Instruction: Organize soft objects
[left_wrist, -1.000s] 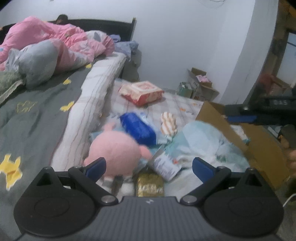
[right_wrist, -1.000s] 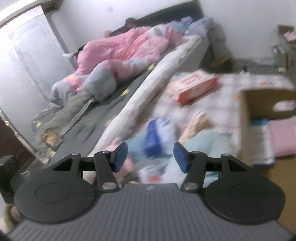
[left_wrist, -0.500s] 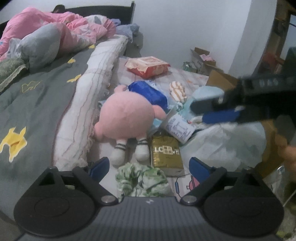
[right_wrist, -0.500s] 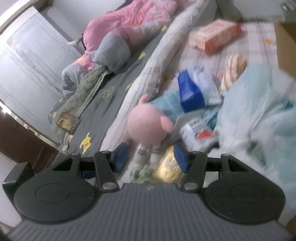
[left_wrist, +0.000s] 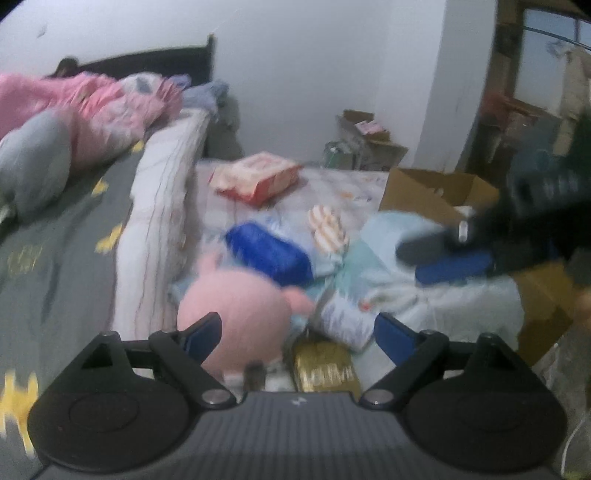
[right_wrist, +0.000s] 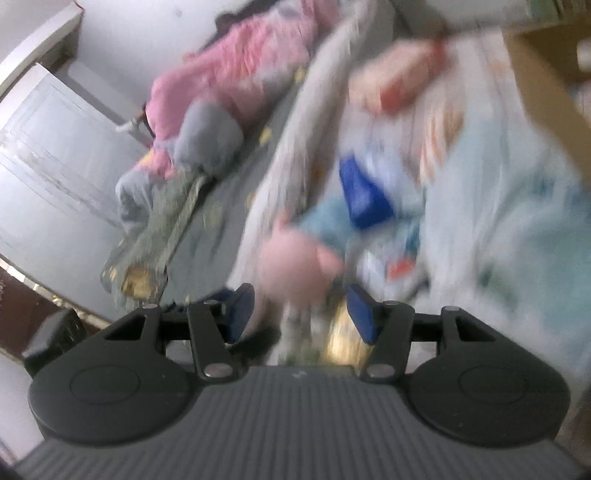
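A pink plush toy (left_wrist: 236, 317) lies on the floor mattress beside a blue packet (left_wrist: 269, 254), a striped orange-and-white soft item (left_wrist: 327, 225), a gold packet (left_wrist: 325, 369) and a crumpled pale blue cloth (left_wrist: 424, 295). My left gripper (left_wrist: 299, 332) hovers over the plush, its jaws closing with the pads touching nothing. The right gripper (left_wrist: 450, 258) reaches in from the right above the cloth. In its own blurred view the right gripper (right_wrist: 301, 312) stands open above the plush (right_wrist: 295, 266), holding nothing.
A cardboard box (left_wrist: 436, 192) stands at the right of the pile, and a red-and-pink pack (left_wrist: 256, 177) lies farther back. A bed with a grey sheet (left_wrist: 55, 240) and a pink quilt (left_wrist: 92, 107) fills the left. Small boxes (left_wrist: 369, 136) sit by the wall.
Both views have shifted and blurred. The left gripper's jaws have narrowed a little. The green cloth near the plush's feet has dropped out of the left view. The right view has rolled.
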